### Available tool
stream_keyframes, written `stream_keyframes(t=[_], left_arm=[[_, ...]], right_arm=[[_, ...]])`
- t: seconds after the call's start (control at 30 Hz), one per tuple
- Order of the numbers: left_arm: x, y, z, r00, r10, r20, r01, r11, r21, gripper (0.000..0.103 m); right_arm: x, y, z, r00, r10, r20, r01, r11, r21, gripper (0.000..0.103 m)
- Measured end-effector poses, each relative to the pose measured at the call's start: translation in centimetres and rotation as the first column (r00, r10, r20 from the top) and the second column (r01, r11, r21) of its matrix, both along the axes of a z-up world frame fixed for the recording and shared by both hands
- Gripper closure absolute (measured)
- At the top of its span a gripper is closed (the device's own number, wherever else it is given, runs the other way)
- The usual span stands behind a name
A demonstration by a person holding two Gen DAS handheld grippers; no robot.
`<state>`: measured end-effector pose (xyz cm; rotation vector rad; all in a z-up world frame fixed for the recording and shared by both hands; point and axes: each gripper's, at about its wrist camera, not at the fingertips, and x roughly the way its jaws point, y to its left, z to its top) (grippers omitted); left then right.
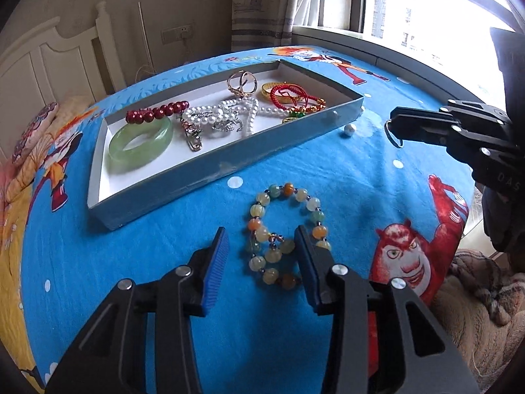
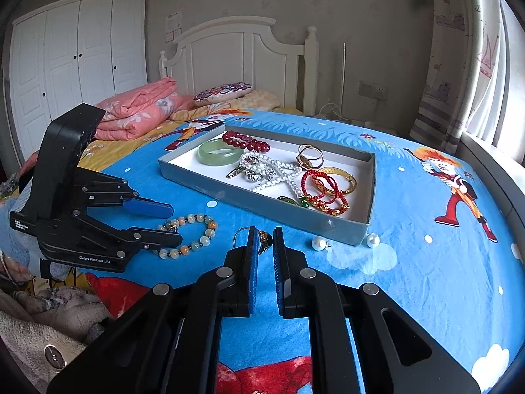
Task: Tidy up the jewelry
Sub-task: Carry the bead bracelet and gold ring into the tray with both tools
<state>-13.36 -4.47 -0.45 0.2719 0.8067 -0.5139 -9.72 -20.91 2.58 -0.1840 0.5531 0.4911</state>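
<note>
Our left claw (image 1: 261,249) stands apart around the beaded bracelet (image 1: 285,233), which lies doubled over on the bed (image 1: 344,180) near its front edge, just before the tray (image 1: 210,174). Our right claw (image 2: 264,239) is clamped on a small ring (image 2: 241,233) (partly hidden). We judge the pads could pinch only one strand, so the bracelet may swing or slip off.

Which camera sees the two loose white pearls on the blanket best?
The right wrist view: both pearls sit clearly apart, just outside the tray corner. The left wrist view shows one pearl plainly; the other peeks from behind the tray corner.
</note>
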Motion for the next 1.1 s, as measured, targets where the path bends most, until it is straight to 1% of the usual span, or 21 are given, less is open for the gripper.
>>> stream_keyframes(t=[0.03,0.1,0.17,0.37,0.7,0.8,0.97,1.1], left_arm=[[-0.1,-0.2,0.1,1.0,-0.009,0.001,0.009,1.0,0.008,0.087],[-0.6,-0.6,0.2,0.999,-0.019,0.032,0.018,0.999,0.044,0.087],[-1.0,-0.9,0.4,0.998,-0.027,0.05,0.024,0.998,0.061,0.087],[-1.2,-0.9,3.0,0.994,-0.028,0.105,0.024,0.999,0.034,0.088],[-0.6,-2.0,7.7,0.976,-0.051,0.212,0.041,0.998,0.051,0.088],[0.0,-2.0,9.2,0.969,-0.047,0.241,0.037,0.998,0.048,0.088],[2.0,-2.0,11.3,0.962,-0.031,0.271,0.023,0.999,0.034,0.088],[4.1,-2.0,11.6,0.963,-0.012,0.268,0.004,1.0,0.031,0.088]], right_arm=[[0.0,0.0,0.0,1.0,-0.001,0.0,0.001,1.0,0.001,0.093],[0.0,-0.1,0.0,1.0,-0.002,0.0,0.002,1.0,0.003,0.093],[0.0,-0.1,0.0,1.0,0.001,0.003,-0.001,1.0,0.003,0.093],[-0.2,0.1,0.6,1.0,0.005,0.022,-0.005,1.0,0.007,0.093],[0.5,0.9,2.7,0.996,0.015,0.085,-0.015,1.0,-0.001,0.093],[1.2,1.3,3.1,0.996,0.021,0.092,-0.021,1.0,-0.006,0.093],[3.9,2.1,3.2,0.997,0.023,0.074,-0.022,1.0,-0.013,0.093],[6.3,2.9,2.8,0.999,0.011,0.044,-0.01,1.0,-0.019,0.093]])
